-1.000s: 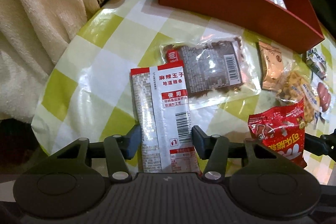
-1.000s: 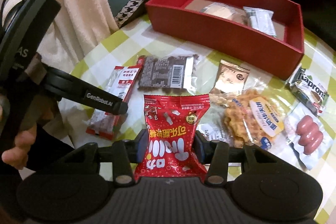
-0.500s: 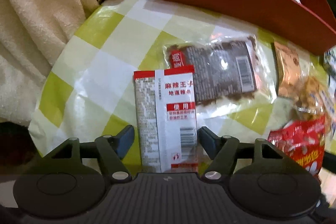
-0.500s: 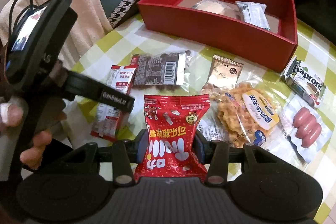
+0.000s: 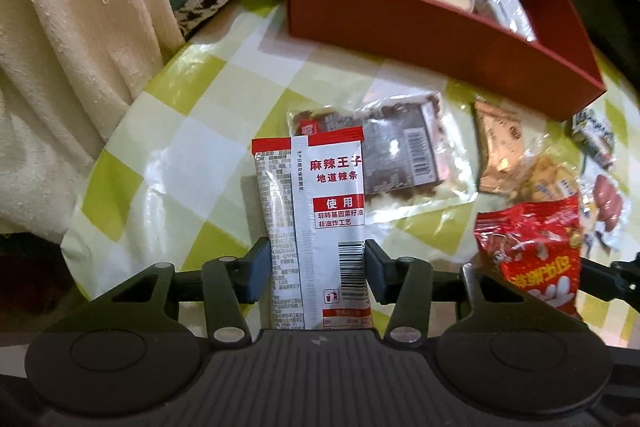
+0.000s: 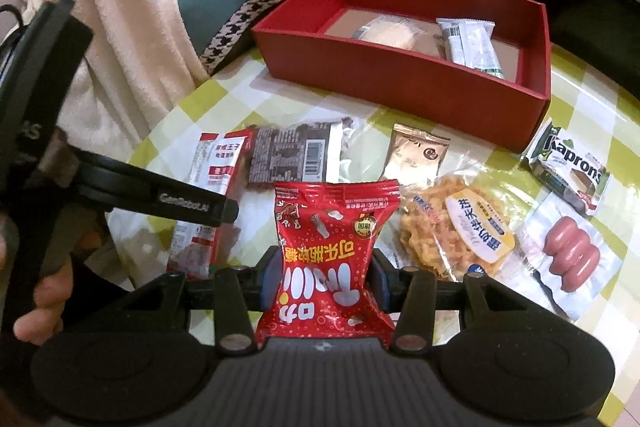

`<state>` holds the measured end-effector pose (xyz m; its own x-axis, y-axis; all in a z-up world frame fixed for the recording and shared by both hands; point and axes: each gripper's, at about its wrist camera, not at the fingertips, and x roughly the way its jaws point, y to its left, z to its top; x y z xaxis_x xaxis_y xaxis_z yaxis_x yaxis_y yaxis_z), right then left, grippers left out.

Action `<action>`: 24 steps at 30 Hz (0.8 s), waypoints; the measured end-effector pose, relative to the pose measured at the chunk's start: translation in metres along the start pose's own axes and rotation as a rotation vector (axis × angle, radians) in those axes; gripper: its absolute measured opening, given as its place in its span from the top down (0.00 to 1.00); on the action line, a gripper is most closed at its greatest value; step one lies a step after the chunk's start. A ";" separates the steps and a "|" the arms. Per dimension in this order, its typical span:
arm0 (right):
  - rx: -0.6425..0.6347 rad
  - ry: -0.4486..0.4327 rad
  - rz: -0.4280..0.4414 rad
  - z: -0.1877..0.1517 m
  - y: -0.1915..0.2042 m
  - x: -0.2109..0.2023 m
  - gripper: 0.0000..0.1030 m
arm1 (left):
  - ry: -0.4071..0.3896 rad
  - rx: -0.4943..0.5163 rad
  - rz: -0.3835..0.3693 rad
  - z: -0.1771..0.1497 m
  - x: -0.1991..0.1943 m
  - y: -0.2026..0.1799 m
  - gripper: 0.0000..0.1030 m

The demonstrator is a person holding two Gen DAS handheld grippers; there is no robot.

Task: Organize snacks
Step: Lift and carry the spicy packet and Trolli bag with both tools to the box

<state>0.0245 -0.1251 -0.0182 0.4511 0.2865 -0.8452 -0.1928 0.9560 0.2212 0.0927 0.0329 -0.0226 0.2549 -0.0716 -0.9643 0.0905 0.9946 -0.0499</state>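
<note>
My left gripper (image 5: 316,273) is shut on a white and red spicy-strip packet (image 5: 316,219) and holds it above the checked table; the packet also shows in the right wrist view (image 6: 212,187). My right gripper (image 6: 324,279) is shut on a red candy bag (image 6: 332,251), seen at the right of the left wrist view (image 5: 532,259). The red box (image 6: 400,83) stands at the back of the table with two wrapped snacks inside (image 6: 472,47).
On the green checked tablecloth (image 5: 192,131) lie a dark clear-wrapped packet (image 5: 400,155), a copper sachet (image 6: 416,155), a waffle cookie pack (image 6: 456,231), a Kaprons bar (image 6: 572,167) and sausages (image 6: 572,255). A cream blanket (image 5: 72,27) hangs at the left.
The left gripper has closed on the spicy-strip packet and lifted it off the table. The right gripper has risen a little with the red bag.
</note>
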 end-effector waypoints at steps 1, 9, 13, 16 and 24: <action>0.002 -0.006 0.001 0.002 -0.001 -0.001 0.47 | -0.005 -0.003 -0.012 0.001 -0.003 0.000 0.45; 0.038 -0.054 -0.004 0.015 -0.014 -0.009 0.47 | -0.049 0.018 -0.067 0.016 -0.006 -0.016 0.45; 0.059 -0.065 -0.004 0.022 -0.022 -0.009 0.47 | -0.060 0.019 -0.084 0.025 -0.007 -0.023 0.45; 0.075 -0.082 -0.007 0.030 -0.029 -0.011 0.47 | -0.075 0.024 -0.099 0.033 -0.009 -0.028 0.45; 0.127 -0.145 -0.015 0.057 -0.050 -0.017 0.47 | -0.126 0.021 -0.136 0.064 -0.015 -0.041 0.45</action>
<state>0.0757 -0.1740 0.0131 0.5757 0.2696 -0.7719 -0.0774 0.9578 0.2768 0.1471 -0.0120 0.0109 0.3575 -0.2150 -0.9088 0.1523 0.9735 -0.1704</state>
